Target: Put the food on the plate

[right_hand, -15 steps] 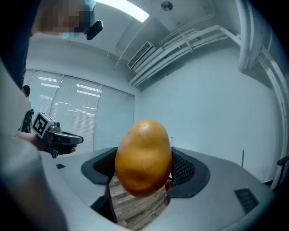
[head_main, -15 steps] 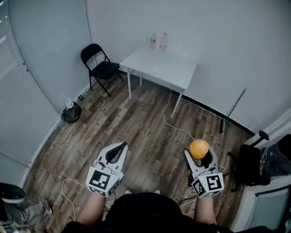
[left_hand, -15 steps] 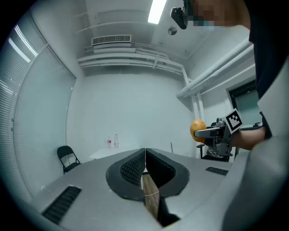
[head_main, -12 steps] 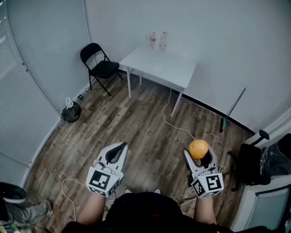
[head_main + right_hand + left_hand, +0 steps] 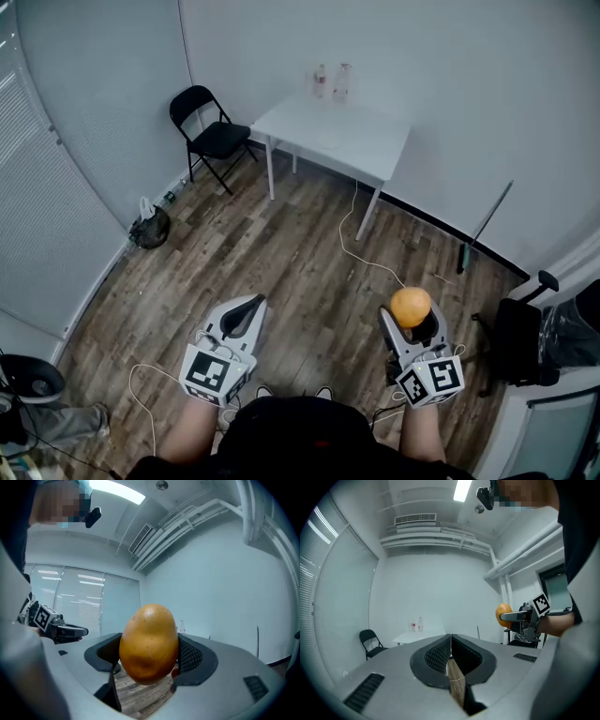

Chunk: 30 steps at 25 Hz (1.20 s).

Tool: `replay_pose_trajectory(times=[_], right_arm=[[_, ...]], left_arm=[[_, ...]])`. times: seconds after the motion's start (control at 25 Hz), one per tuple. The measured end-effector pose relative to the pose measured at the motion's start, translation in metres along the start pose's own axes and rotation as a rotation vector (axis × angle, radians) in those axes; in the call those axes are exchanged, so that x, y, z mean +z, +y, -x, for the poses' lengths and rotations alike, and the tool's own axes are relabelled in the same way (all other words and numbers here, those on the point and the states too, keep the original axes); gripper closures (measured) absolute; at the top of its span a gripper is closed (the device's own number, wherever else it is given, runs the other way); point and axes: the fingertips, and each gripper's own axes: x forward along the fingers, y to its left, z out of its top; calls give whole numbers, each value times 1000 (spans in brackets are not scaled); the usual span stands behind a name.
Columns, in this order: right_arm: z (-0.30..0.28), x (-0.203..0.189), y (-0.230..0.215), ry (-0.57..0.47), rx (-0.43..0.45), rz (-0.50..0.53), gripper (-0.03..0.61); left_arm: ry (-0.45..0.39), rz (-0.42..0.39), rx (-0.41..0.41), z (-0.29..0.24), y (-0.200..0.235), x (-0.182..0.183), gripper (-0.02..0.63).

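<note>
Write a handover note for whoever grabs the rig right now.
Left gripper: shut, empty, held low over the wood floor.
Right gripper: shut on the orange-brown food, held up in the air.
White table stands across the room, two bottles at its far edge. A pale round shape on it may be the plate; too far to tell.
Done: food is in the grip.
Left: carry it to the table, set it on the plate, release.
</note>
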Motion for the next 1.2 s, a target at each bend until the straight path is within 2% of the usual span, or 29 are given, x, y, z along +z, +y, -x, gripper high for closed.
replay_pose_trajectory(times=[0.12,0.24,0.56,0.68,0.96,1.2], right_arm=[[4,-5,-3,19,10,11,218],[6,-16,-12,34,34,0,218],[23,-39,-78,68,105,-88,218],[22,-42,-93,73,127,-98,218],[11,-46,-123,75,151,-89,218],[-15,-59,-148,88,104,-91,216]], left_arm=[[-7,18,-4,-2,-5,-7,591],[-1,-3,-7,-12,-13,-18,591],[32,51,49,-46,-66,-23,591],[37,31,59,-54,-78,-21,591],[43,25,45,-93,-87,-20,591],[45,28,21,-137,-64,-24,591]])
